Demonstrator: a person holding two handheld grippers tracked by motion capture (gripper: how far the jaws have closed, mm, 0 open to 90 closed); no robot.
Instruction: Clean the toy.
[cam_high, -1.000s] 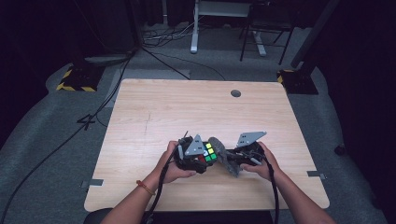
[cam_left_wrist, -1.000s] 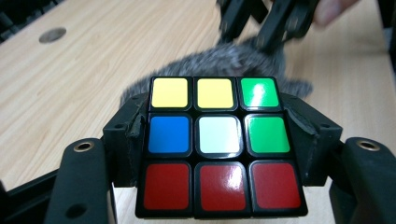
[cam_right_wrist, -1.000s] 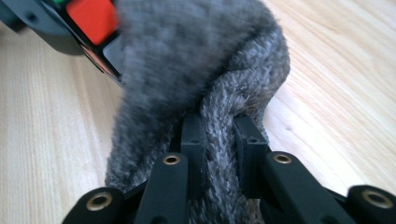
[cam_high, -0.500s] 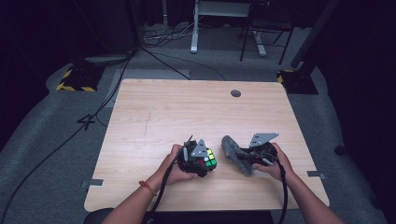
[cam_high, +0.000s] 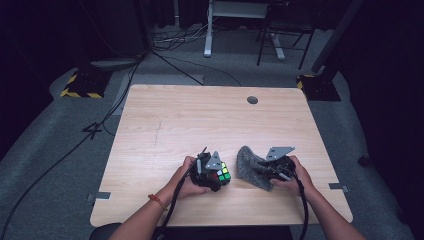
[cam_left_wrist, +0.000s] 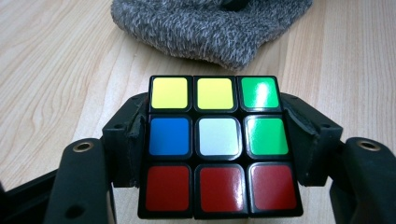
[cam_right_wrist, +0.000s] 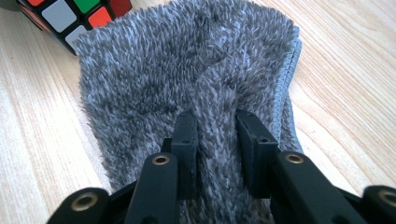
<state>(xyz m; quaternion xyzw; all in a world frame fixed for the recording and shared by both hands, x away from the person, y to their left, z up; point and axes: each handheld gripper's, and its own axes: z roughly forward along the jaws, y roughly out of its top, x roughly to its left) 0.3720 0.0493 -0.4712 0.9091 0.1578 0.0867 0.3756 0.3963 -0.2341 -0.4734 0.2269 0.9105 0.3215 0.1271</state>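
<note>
Squeezing the puzzle cube (cam_left_wrist: 217, 147) tight between my left tongs (cam_high: 212, 174) keeps it steady, while my right tongs (cam_right_wrist: 217, 140), just loosening, have a fold of the fuzzy grey cloth (cam_right_wrist: 187, 79) between them beside it.

In the left gripper view the cube (cam_left_wrist: 218, 147) is cut by the bottom edge, and its side faces sit hidden behind the left tool (cam_left_wrist: 217, 154). The grey cloth (cam_left_wrist: 212, 28) runs off the top edge. In the right gripper view the cube (cam_right_wrist: 70, 18) is cropped at the top corner, and the cloth (cam_right_wrist: 187, 93) hides the tabletop (cam_right_wrist: 42, 154) beneath it.
</note>
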